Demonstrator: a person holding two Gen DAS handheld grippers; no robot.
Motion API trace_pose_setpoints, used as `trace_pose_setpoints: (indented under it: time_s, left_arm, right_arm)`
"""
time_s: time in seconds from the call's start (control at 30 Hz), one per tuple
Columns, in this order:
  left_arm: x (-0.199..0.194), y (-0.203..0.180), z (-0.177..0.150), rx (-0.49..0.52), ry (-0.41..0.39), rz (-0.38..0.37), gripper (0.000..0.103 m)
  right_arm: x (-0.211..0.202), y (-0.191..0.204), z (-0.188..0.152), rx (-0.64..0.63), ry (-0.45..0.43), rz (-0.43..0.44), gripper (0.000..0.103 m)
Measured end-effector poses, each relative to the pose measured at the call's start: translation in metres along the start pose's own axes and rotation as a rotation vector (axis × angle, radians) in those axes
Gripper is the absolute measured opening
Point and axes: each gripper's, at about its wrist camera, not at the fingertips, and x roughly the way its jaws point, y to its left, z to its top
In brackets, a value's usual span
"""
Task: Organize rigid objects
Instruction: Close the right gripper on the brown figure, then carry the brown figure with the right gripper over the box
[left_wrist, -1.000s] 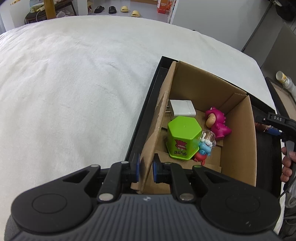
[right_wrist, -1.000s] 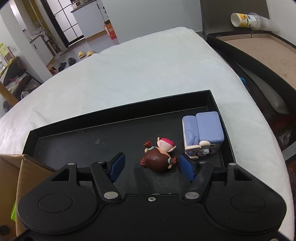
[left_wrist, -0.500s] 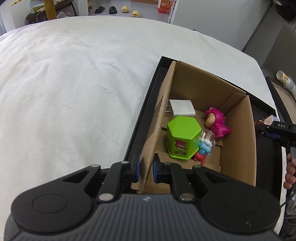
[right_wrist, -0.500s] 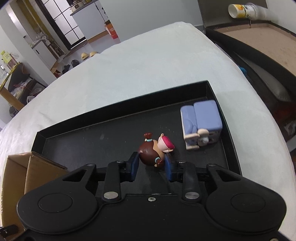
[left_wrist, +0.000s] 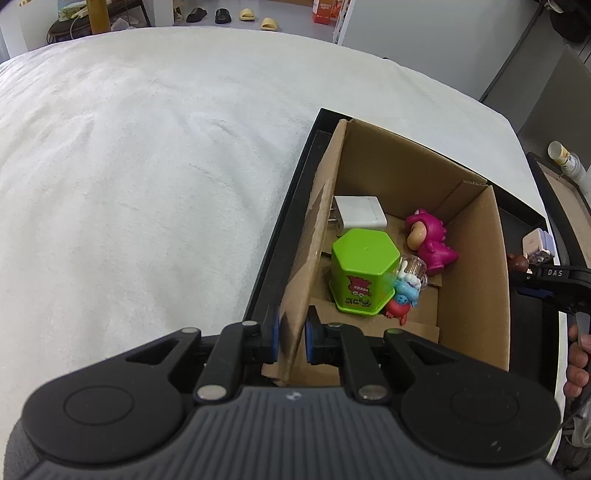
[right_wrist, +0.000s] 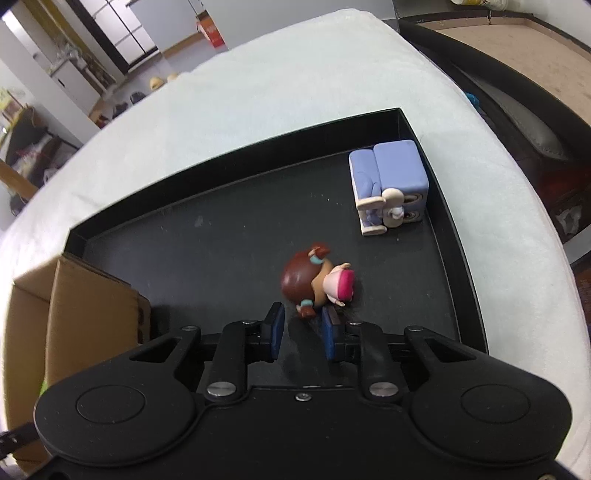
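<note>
My left gripper (left_wrist: 290, 338) is shut on the near left wall of a cardboard box (left_wrist: 472, 258) that stands in a black tray (left_wrist: 284, 218). The box holds a green hexagonal pot (left_wrist: 360, 271), a white charger (left_wrist: 360, 217), a pink dinosaur figure (left_wrist: 430, 242) and a small blue-and-red figure (left_wrist: 404, 295). My right gripper (right_wrist: 303, 332) is shut on a brown-haired doll figure (right_wrist: 314, 282) and holds it above the tray floor (right_wrist: 221, 240). A lilac sofa figure (right_wrist: 388, 186) stands in the tray's far right corner. The box corner (right_wrist: 74, 314) shows at left.
The tray lies on a white fleecy cover (left_wrist: 129, 166). A second dark tray with a brown floor (right_wrist: 517, 48) and a cup (left_wrist: 565, 157) stands to the right. The right gripper (left_wrist: 550, 284) shows beyond the box in the left wrist view.
My right gripper has closed on the doll figure and lifted it off the tray floor, moving toward the box. My left gripper has stayed clamped on the box wall.
</note>
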Motion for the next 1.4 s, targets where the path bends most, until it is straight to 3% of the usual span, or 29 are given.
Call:
trace_pose_setpoints:
  time_s: [0.03, 0.1, 0.17, 0.23, 0.43, 0.53, 0.87, 1.4]
  left_arm:
    - [0.000, 0.001, 0.000, 0.003, 0.000, -0.002, 0.012]
    - [0.000, 0.002, 0.000, 0.006, 0.002, -0.006, 0.012]
    - [0.000, 0.002, 0.001, 0.007, 0.004, -0.006, 0.012]
    - [0.001, 0.000, 0.001, 0.011, 0.004, -0.001, 0.012]
    - [0.001, -0.004, 0.000, 0.011, 0.000, 0.014, 0.012]
    - [0.001, -0.006, 0.000, 0.013, 0.000, 0.023, 0.012]
    - [0.004, -0.009, -0.002, 0.017, -0.003, 0.039, 0.012]
    - [0.003, -0.008, 0.001, 0.033, 0.013, 0.030, 0.012]
  right_arm:
    - [0.001, 0.001, 0.000, -0.004, -0.002, -0.009, 0.025]
    - [0.002, 0.001, 0.001, 0.005, -0.004, -0.005, 0.037]
    - [0.003, 0.003, 0.002, 0.004, -0.027, -0.015, 0.064]
    - [0.006, 0.005, 0.005, -0.014, -0.045, -0.037, 0.069]
    - [0.014, 0.007, 0.008, -0.074, -0.086, -0.071, 0.068]
    - [0.011, 0.007, 0.007, -0.097, -0.099, -0.069, 0.044]
    - [-0.009, -0.002, 0.005, -0.045, -0.096, -0.019, 0.043]
    - [-0.053, 0.013, -0.010, -0.116, -0.105, -0.007, 0.043]
